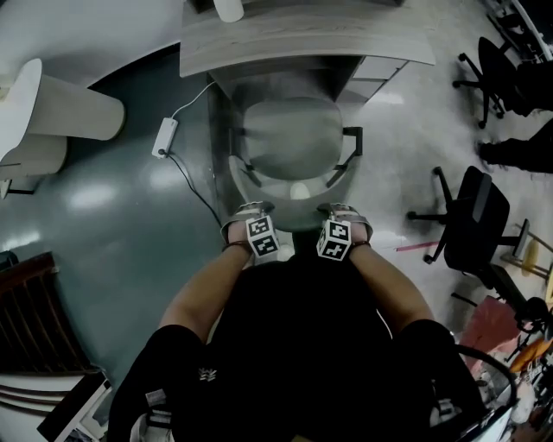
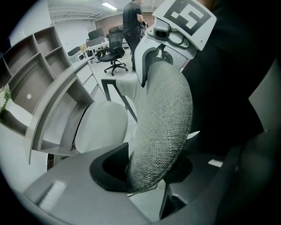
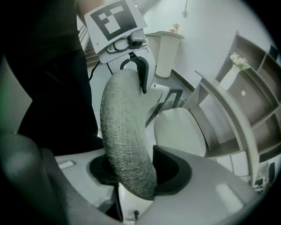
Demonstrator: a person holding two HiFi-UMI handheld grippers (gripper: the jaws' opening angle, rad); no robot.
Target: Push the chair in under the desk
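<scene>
You have the left hand-held gripper (image 1: 251, 220) and right hand-held gripper (image 1: 344, 220) clamped on the office chair's (image 1: 289, 142) backrest (image 2: 162, 123), seat facing the far bench (image 1: 302, 39).

We are in an office: a curved grey wood-grain desk (image 1: 294, 39), black swivel chairs on castor bases (image 1: 473, 216), grey open wall shelves (image 2: 30, 70), and farther workstations (image 2: 94, 43) under ceiling strip lights (image 2: 109, 5).

Chair back (image 2: 162, 123) is coarse grey woven cloth, pretty rough looking. Desk (image 1: 294, 39) looks like pale matt wood grain, floor (image 1: 104, 216) smooth and glossy.
</scene>
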